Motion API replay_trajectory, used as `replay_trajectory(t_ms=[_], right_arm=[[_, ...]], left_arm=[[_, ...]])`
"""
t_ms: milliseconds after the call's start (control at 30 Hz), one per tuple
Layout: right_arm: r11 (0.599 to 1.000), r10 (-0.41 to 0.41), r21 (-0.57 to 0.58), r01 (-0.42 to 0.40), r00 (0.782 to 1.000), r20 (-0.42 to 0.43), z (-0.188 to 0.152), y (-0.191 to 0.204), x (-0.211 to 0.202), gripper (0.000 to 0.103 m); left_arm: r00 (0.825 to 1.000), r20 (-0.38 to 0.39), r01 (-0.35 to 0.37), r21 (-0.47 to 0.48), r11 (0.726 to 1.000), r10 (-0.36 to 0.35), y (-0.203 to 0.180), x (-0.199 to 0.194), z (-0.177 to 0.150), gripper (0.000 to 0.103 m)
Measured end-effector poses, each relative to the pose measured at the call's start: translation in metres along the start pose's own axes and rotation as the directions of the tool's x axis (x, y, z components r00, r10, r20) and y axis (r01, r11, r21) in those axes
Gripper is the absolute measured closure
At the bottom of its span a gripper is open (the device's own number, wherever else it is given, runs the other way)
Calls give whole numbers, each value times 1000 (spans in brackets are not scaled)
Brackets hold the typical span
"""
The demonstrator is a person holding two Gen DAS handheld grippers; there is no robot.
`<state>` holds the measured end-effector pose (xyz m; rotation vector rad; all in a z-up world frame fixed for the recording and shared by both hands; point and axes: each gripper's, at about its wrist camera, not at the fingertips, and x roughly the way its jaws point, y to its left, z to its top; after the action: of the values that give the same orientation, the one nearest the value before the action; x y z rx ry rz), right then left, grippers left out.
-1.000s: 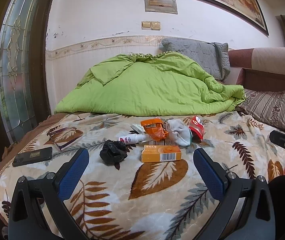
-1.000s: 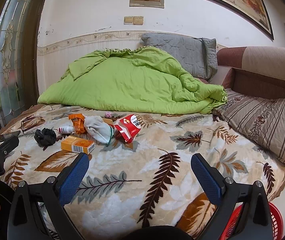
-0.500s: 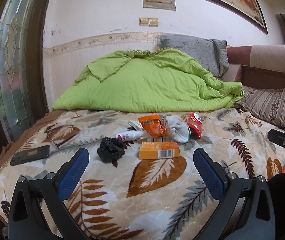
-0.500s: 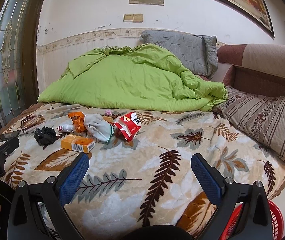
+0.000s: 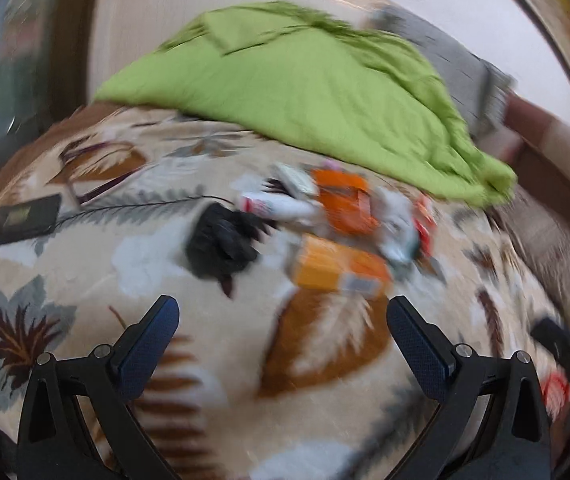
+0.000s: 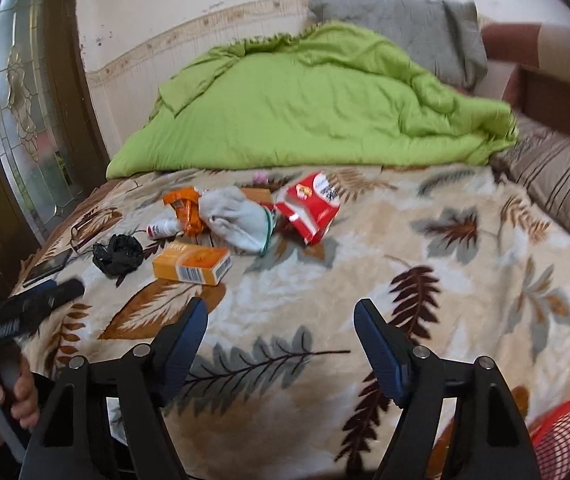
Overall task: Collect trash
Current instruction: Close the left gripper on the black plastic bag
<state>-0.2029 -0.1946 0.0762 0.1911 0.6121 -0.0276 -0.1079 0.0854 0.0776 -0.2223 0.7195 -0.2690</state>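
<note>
Both grippers hang spread wide above the bed, holding nothing. The left gripper (image 5: 283, 318) has flat blue-padded fingers (image 5: 147, 344); the right gripper (image 6: 281, 322) matches it. The trash lies on a plush leaf-print blanket (image 6: 425, 240): a rectangular orange box (image 6: 192, 262) at 11 o'clock of the right gripper, a crumpled black bag (image 6: 117, 254) left of it, and a torn red packet (image 6: 312, 208) at 12. A red mesh basket (image 6: 565, 436) sits at 4 o'clock.

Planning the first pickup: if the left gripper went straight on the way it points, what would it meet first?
Probably the orange box, which lies almost centred ahead of the open left gripper. The black bag sits left of that line. The blur leaves depth uncertain.
</note>
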Motion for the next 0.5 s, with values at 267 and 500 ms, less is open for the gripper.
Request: replay_trajectory(t_ms=[267,500], right_arm=[[1000,26,5,-26,999,45,-3,-2,-12,23],[998,50,38,-50,999,18,1,-9,-6,23]], left_arm=[[993,-87,-95,-167,981,81,28,68,37,16],[986,-149,-103,-181,978,77,39,92,28,51]])
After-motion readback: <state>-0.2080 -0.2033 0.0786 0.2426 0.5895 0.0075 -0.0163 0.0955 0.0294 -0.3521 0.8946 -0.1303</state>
